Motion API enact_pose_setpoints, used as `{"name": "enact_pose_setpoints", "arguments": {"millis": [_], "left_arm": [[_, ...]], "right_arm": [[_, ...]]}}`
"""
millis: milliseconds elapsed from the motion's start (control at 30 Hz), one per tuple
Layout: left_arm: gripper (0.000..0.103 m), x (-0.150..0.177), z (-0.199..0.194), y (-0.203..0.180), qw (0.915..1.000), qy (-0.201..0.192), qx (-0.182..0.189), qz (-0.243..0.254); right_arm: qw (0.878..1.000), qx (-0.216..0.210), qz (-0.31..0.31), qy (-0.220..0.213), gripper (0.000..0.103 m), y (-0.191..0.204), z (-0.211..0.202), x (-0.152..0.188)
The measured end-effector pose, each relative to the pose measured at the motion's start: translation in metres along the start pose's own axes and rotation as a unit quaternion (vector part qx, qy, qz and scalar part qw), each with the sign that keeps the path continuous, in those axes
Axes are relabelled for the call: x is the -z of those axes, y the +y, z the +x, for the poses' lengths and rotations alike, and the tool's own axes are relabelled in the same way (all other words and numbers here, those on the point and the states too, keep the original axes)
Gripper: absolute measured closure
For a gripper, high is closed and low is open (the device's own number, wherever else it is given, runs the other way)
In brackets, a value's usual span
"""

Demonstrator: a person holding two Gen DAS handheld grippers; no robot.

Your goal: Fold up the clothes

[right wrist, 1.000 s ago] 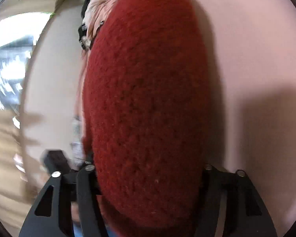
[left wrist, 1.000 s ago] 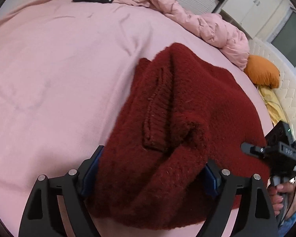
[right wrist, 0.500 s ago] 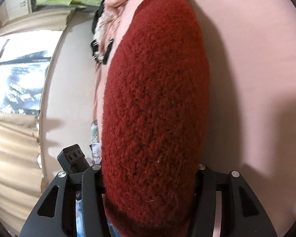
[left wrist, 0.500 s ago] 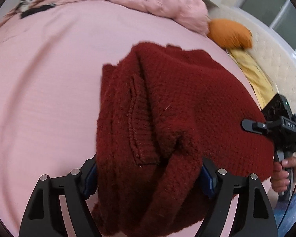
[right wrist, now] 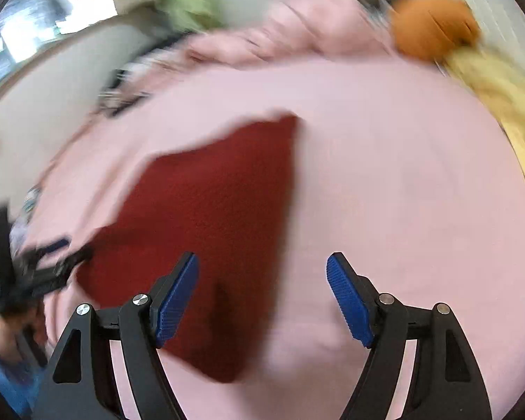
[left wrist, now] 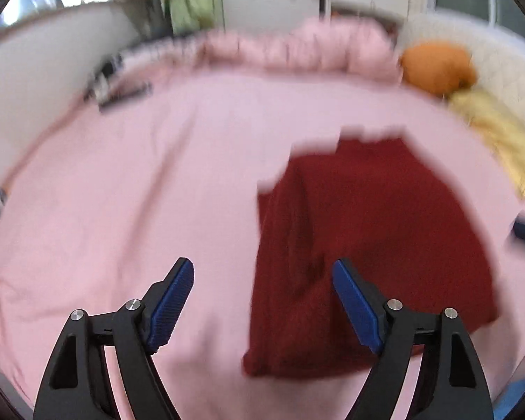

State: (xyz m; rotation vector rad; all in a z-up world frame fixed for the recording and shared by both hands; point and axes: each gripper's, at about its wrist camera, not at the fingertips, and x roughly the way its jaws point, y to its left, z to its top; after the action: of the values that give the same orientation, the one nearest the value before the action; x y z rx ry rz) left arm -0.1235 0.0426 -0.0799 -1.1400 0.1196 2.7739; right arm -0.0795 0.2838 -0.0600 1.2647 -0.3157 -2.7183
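Pink bedsheet point(left wrist: 122, 192) — folded dark red knit sweater point(left wrist: 367, 227) lying flat; orange cushion point(left wrist: 437, 66) beyond. Left gripper point(left wrist: 262, 280), right gripper point(right wrist: 262, 276) — jaws wide, empty, above it.

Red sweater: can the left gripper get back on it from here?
Probably yes. The left gripper is open, and the red sweater lies flat on the pink sheet just ahead, nothing between them.

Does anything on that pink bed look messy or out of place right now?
Nothing stands out. The red sweater lies folded on the pink sheet, with both grippers open. The pink duvet is bunched at the far edge beside an orange pillow. Both views are blurred.
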Motion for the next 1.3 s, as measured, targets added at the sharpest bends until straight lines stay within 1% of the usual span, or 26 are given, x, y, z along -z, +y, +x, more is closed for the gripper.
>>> {"name": "enact_pose_setpoints", "arguments": {"millis": [33, 67, 100, 133, 167, 200, 267, 300, 333, 400, 433, 467, 533, 633, 733, 800, 833, 867, 933, 1000, 1067, 1133, 1167, 1200, 1267, 1300], "left_arm": [[0.021, -0.007, -0.008, -0.006, 0.9993, -0.015, 0.034, -0.006], [0.021, -0.015, -0.016, -0.013, 0.9972, -0.03, 0.068, -0.012], [0.021, -0.02, -0.011, -0.023, 0.9953, -0.022, 0.094, -0.005], [0.021, -0.025, -0.007, -0.032, 0.9927, -0.013, 0.12, 0.001], [0.021, -0.026, 0.002, -0.042, 0.992, -0.008, 0.125, 0.015], [0.021, -0.027, 0.011, -0.052, 0.991, -0.003, 0.13, 0.03], [0.024, -0.018, 0.041, -0.065, 0.9877, 0.032, 0.145, 0.051], [0.03, -0.009, 0.057, -0.064, 0.9877, 0.059, 0.136, 0.05], [0.033, -0.001, 0.072, -0.063, 0.9868, 0.086, 0.127, 0.05], [0.033, 0.014, 0.074, -0.056, 0.9895, 0.074, 0.108, 0.062], [0.033, 0.021, 0.075, -0.053, 0.9906, 0.068, 0.098, 0.067], [0.033, 0.021, 0.067, -0.049, 0.9914, 0.061, 0.1, 0.058], [0.037, 0.021, 0.051, -0.043, 0.9925, 0.048, 0.105, 0.039], [0.037, 0.021, 0.026, -0.032, 0.9932, 0.028, 0.112, 0.012], [0.037, 0.04, 0.038, -0.039, 0.9923, 0.065, 0.099, 0.035], [0.037, 0.052, 0.046, -0.044, 0.9905, 0.09, 0.09, 0.051], [0.037, 0.053, 0.049, -0.04, 0.9892, 0.099, 0.1, 0.041], [0.037, 0.053, 0.053, -0.036, 0.9876, 0.108, 0.11, 0.03], [0.038, 0.039, 0.039, -0.024, 0.989, 0.083, 0.122, -0.005], [0.038, 0.018, 0.024, -0.017, 0.9892, 0.037, 0.138, -0.03], [0.038, -0.007, 0.021, -0.018, 0.9881, 0.01, 0.151, -0.029], [0.037, -0.025, 0.031, -0.033, 0.9869, 0.012, 0.16, -0.013], [0.037, -0.031, 0.043, -0.042, 0.9872, 0.019, 0.158, 0.0], [0.037, -0.032, 0.057, -0.052, 0.9873, 0.037, 0.154, 0.007], [0.037, -0.019, 0.096, -0.062, 0.9842, 0.119, 0.131, 0.0], [0.037, -0.01, 0.112, -0.064, 0.9816, 0.142, 0.128, 0.001]], "right_arm": [[0.999, -0.024, -0.023, -0.012, 0.027, 0.013, -0.002, 0.002], [0.999, -0.038, -0.035, -0.014, 0.027, 0.034, 0.0, 0.013], [0.998, -0.042, -0.043, -0.012, 0.027, 0.043, 0.007, 0.019], [0.999, -0.025, -0.045, 0.003, 0.027, 0.046, 0.021, 0.037], [0.999, 0.0, -0.04, 0.021, 0.027, 0.045, 0.035, 0.048], [0.998, 0.031, -0.051, 0.018, 0.027, 0.045, 0.039, 0.059], [0.993, 0.092, -0.073, 0.012, 0.027, 0.044, 0.046, 0.082], [0.994, 0.09, -0.066, 0.007, 0.027, 0.042, 0.04, 0.081], [0.994, 0.088, -0.058, 0.002, 0.027, 0.04, 0.034, 0.081], [0.996, 0.085, -0.039, -0.012, 0.027, 0.032, 0.021, 0.073], [0.995, 0.09, -0.028, -0.029, 0.027, 0.026, 0.009, 0.058], [0.994, 0.094, -0.021, -0.046, 0.027, 0.017, -0.001, 0.048], [0.996, 0.074, -0.017, -0.048, 0.027, 0.021, 0.004, 0.015], [0.997, 0.052, -0.022, -0.044, 0.027, 0.025, 0.02, -0.028], [0.998, 0.035, -0.036, -0.031, 0.027, 0.04, 0.051, -0.054], [0.999, 0.034, -0.029, 0.022, 0.027, 0.041, 0.085, -0.05], [0.998, 0.034, -0.026, 0.048, 0.027, 0.042, 0.102, -0.047], [0.996, 0.052, -0.03, 0.068, 0.027, 0.042, 0.118, -0.044], [0.995, 0.066, -0.048, 0.063, 0.026, 0.042, 0.127, -0.045], [0.997, 0.046, -0.039, 0.057, 0.026, 0.038, 0.116, -0.049], [1.0, 0.017, -0.018, 0.015, 0.027, 0.027, 0.085, -0.051], [1.0, 0.007, 0.009, -0.025, 0.027, 0.017, 0.046, -0.037], [0.999, -0.006, 0.021, -0.026, 0.027, 0.015, 0.039, -0.024], [0.999, -0.019, 0.032, -0.027, 0.027, 0.013, 0.031, -0.012], [0.997, -0.044, 0.055, -0.028, 0.027, 0.01, 0.016, 0.013], [0.996, -0.057, 0.067, -0.029, 0.027, 0.008, 0.009, 0.025]]}}
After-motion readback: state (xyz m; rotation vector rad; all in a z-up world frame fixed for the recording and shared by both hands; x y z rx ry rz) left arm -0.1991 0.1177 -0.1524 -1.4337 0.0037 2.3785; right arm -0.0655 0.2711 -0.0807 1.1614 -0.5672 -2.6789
